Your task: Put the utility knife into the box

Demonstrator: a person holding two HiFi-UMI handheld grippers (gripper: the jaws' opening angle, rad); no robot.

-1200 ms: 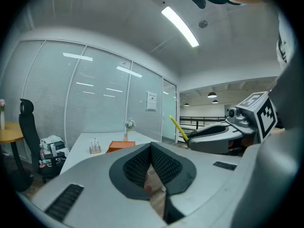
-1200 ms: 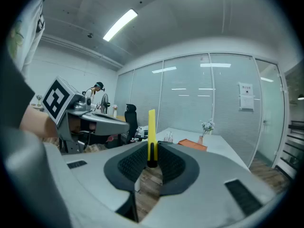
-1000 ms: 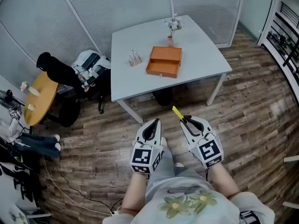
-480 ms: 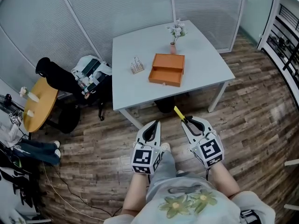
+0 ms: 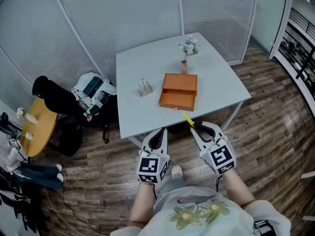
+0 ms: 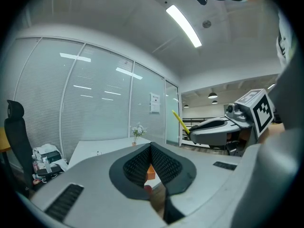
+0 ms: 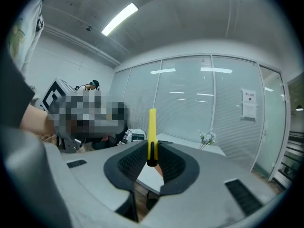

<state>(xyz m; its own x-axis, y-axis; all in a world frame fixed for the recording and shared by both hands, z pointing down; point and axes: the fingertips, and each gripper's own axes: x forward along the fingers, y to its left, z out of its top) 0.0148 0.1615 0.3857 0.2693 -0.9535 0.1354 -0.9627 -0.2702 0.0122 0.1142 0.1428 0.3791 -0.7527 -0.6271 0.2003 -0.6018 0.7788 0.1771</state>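
Observation:
A yellow utility knife [image 5: 188,119] sticks forward out of my right gripper [image 5: 198,127], which is shut on it just short of the table's near edge. In the right gripper view the knife [image 7: 152,136] stands upright between the closed pads. The orange box [image 5: 179,91], open at the top, lies in the middle of the pale table [image 5: 142,112]. My left gripper [image 5: 160,134] is beside the right one, shut with nothing in it. From the left gripper view a sliver of the box [image 6: 150,172] shows past the pads, with the knife [image 6: 179,121] at the right.
A small vase of white flowers [image 5: 186,50] stands behind the box, and a little rack [image 5: 144,88] to its left. Glass partition walls enclose the table at the back. An office chair with bags [image 5: 83,98] and a round wooden table [image 5: 35,127] are at the left on the wood floor.
I have stepped closer: the table and box have moved toward me, and the knife tip now reaches the table's near edge. Both grippers keep their state.

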